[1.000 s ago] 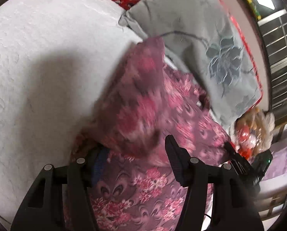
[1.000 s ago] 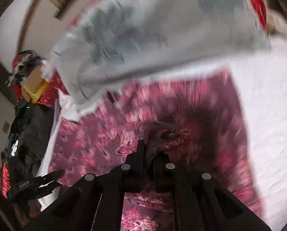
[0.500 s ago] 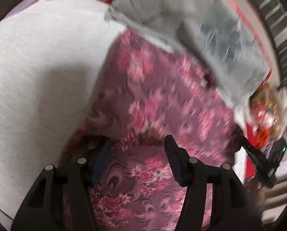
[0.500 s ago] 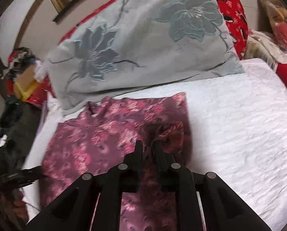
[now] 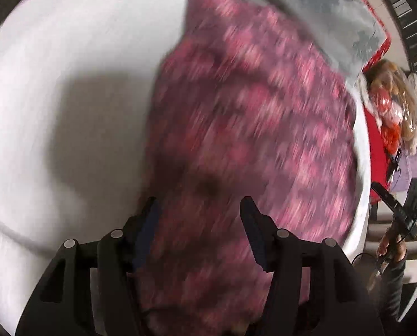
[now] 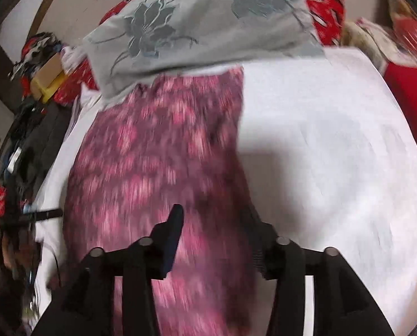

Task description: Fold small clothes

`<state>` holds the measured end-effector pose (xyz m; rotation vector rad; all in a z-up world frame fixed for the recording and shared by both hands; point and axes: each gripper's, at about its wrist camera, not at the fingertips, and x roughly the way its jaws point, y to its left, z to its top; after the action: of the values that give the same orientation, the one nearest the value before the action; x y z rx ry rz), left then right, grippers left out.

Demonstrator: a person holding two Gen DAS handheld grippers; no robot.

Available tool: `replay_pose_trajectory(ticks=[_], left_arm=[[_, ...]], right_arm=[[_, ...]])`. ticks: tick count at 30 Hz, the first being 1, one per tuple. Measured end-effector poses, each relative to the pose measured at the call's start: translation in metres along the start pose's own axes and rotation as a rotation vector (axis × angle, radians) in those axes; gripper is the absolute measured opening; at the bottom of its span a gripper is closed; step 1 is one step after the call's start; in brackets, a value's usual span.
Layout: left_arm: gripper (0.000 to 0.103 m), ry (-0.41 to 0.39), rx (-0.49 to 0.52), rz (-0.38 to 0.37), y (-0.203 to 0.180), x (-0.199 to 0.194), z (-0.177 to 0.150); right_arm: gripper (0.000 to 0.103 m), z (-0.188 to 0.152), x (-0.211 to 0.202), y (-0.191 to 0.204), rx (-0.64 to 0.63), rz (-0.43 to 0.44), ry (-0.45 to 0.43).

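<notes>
Left wrist view, left to right:
- White quilted bedcover [image 5: 68, 89]: fills the left half; a grey shadow falls across it
- Left gripper [image 5: 198, 210]: black, two-fingered, jaws standing moderately wide above the cloth, nothing pinched between them; left finger over the garment's left edge, right finger over its middle
- Floral garment [image 5: 250, 117]: maroon with pink flowers, motion-blurred, lying flat on the bedcover from the near edge up to the pillow
- Grey flowered pillow [image 5: 320, 11]: upper right, its lower edge overlapping the top of the garment
- Plastic-wrapped bundle [image 5: 390, 103]: red and orange, off the bed's right edge; contents unclear
- Right gripper [image 5: 395, 204], seen from outside: far right, beyond the mattress edge, a green light on its body

Right wrist view, left to right:
- Clutter of dark clothes [image 6: 26, 145]: far left, beside the bed
- Floral garment [image 6: 158, 151]: centre-left, top edge tucked under the pillow
- Right gripper [image 6: 216, 218]: jaws have just been opening, now parted to a middling gap over the garment's right edge; cloth lies below, unpinched
- Grey flowered pillow [image 6: 202, 22]: top centre
- White quilted bedcover [image 6: 334, 145]: right half
- Red patterned cloth [image 6: 325, 2]: behind the pillow, upper right
</notes>
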<state>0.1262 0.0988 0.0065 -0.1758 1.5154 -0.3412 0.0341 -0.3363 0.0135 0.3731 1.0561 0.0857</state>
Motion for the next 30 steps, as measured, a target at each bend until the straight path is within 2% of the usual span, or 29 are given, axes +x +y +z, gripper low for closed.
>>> replay_pose_trajectory(ticks=[2,4,10,12,15,19,21,22,23,24,25,26,28,30], left_arm=[[0.058,0.057,0.0,0.021,0.01,0.004,-0.028],[0.058,0.077,-0.003,0.017,0.018,0.005,-0.05],[0.058,0.127,-0.097,-0.071,0.032,0.012,-0.085],[0.061,0.119,-0.106,-0.075,0.031,0.009,-0.091],[0.067,0.122,-0.119,-0.101,0.026,0.007,-0.095],[0.067,0.106,-0.09,-0.093,0.016,0.003,-0.102],[0.057,0.087,-0.067,-0.071,0.011,0.002,-0.105],[0.036,0.075,-0.049,-0.038,0.008,0.001,-0.105],[0.017,0.069,-0.03,-0.011,0.007,0.0,-0.106],[0.008,0.074,-0.022,-0.018,0.005,0.0,-0.106],[0.003,0.09,-0.034,-0.053,0.005,0.002,-0.106],[0.003,0.1,-0.051,-0.08,0.005,0.004,-0.107],[0.003,0.079,-0.065,-0.11,0.004,0.002,-0.108],[0.003,0.051,-0.104,-0.204,0.006,-0.006,-0.107]], right_arm=[[0.05,-0.038,-0.015,-0.016,0.018,0.001,0.034],[0.051,-0.077,-0.023,-0.03,0.051,-0.003,0.069],[0.052,-0.162,-0.025,-0.057,0.208,0.095,0.132],[0.052,-0.176,-0.018,-0.06,0.251,0.126,0.148],[0.053,-0.195,-0.008,-0.064,0.323,0.223,0.164],[0.053,-0.204,-0.002,-0.057,0.343,0.348,0.182],[0.053,-0.205,-0.004,-0.049,0.315,0.392,0.177],[0.052,-0.204,-0.005,-0.046,0.295,0.398,0.175],[0.044,-0.202,-0.007,-0.041,0.274,0.397,0.172],[0.037,-0.201,-0.011,-0.037,0.244,0.393,0.167],[0.015,-0.2,-0.012,-0.034,0.226,0.386,0.168],[0.005,-0.199,-0.015,-0.03,0.198,0.374,0.174],[0.004,-0.197,-0.023,-0.029,0.171,0.371,0.166],[0.004,-0.193,-0.034,-0.026,0.171,0.403,0.132]])
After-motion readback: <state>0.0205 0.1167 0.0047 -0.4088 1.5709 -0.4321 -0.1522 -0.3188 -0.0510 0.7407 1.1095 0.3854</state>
